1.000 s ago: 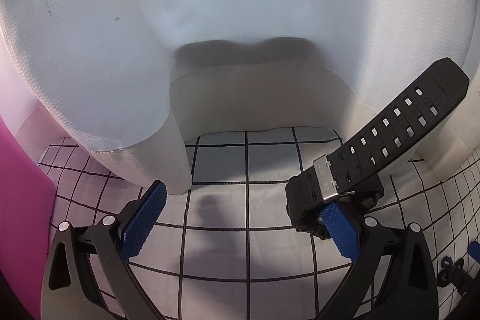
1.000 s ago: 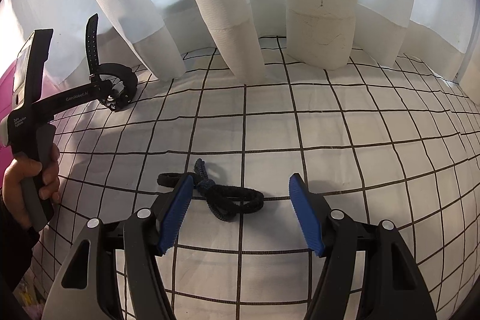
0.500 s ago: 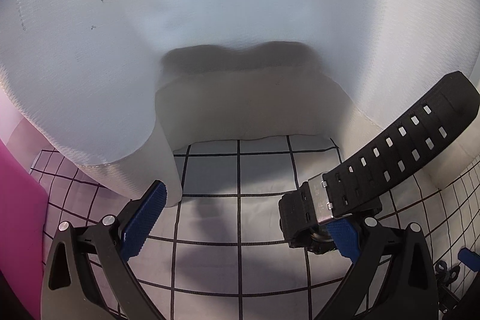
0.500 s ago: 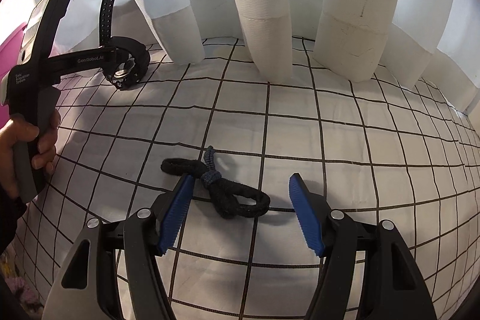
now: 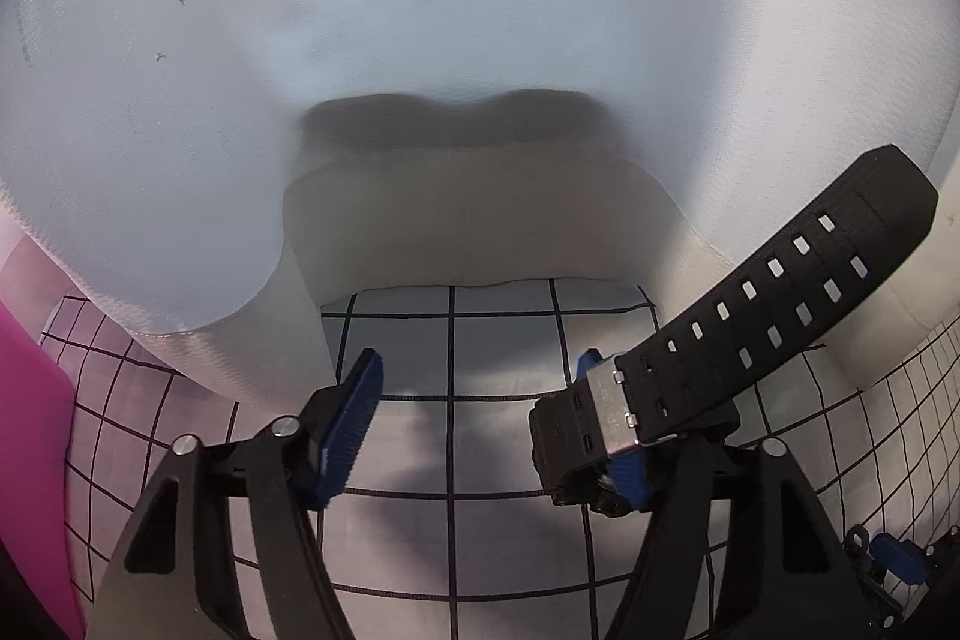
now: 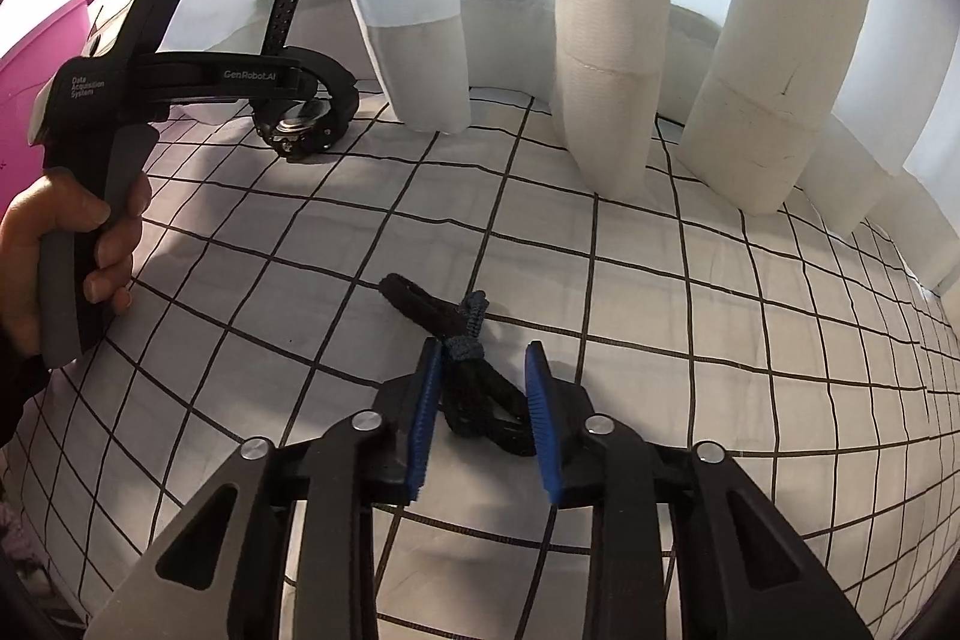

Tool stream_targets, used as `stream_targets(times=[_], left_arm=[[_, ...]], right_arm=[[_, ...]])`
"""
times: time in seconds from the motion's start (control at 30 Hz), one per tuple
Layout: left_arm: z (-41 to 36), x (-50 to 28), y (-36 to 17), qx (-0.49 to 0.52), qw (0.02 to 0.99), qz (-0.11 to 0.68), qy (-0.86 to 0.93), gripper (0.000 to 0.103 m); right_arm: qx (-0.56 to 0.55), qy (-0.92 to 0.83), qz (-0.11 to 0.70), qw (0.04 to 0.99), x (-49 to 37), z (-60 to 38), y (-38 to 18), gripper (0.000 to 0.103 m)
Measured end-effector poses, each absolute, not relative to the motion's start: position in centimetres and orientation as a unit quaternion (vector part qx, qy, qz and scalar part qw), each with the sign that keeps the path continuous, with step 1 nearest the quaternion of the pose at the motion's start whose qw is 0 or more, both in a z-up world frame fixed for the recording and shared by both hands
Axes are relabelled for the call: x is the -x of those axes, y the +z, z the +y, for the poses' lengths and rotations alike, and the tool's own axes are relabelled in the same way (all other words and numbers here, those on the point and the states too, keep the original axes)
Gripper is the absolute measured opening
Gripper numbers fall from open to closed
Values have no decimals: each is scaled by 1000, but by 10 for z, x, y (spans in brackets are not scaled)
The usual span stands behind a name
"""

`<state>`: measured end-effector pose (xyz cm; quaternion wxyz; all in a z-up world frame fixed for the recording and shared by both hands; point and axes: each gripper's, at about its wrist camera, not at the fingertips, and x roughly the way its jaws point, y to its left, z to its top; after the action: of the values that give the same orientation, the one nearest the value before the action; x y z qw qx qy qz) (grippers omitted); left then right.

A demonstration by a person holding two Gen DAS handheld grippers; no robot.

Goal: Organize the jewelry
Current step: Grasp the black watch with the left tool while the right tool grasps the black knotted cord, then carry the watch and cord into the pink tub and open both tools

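Observation:
A black digital watch [image 5: 708,358] hangs over the right finger of my left gripper [image 5: 480,394], its perforated strap sticking up to the right. The jaws stand apart with nothing between them. The right wrist view shows the same watch [image 6: 306,112] at the far left, just above the checked cloth [image 6: 660,280]. A black braided cord bracelet [image 6: 462,358] with a dark blue knot lies on the cloth. My right gripper [image 6: 483,388] straddles it, jaws narrowed around the cord but with gaps showing on both sides.
White curtain folds [image 6: 606,28] hang down to the cloth along the back and also fill the left wrist view [image 5: 420,40]. A pink container [image 6: 42,34] sits at the far left and shows in the left wrist view [image 5: 30,460]. A hand holds the left gripper's handle [image 6: 72,244].
My right gripper moved forward over the bracelet and its jaws narrowed around the cord. My left gripper's jaws also narrowed, with the watch still hanging on the right finger.

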<state>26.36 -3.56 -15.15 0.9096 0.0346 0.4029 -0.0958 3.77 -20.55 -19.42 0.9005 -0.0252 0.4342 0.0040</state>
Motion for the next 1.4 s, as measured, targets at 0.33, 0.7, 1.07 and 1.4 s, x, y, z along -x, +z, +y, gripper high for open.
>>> stream_targets(times=[0.33, 0.7, 1.07, 1.4], left_arm=[[-30, -251, -143, -20, 902, 409, -140, 12], [-12, -219, -115, 1, 898, 417, -142, 12], [-10, -183, -80, 25, 905, 406, -124, 12], [11, -107, -40, 66, 931, 352, -70, 12]], right_arm=[[-37, 17, 434, 900, -32, -217, -194, 13], [-107, 32, 420, 901, -13, -239, -183, 13], [-91, 71, 408, 905, 11, -243, -133, 13], [-50, 157, 375, 912, 14, -217, -77, 13]])
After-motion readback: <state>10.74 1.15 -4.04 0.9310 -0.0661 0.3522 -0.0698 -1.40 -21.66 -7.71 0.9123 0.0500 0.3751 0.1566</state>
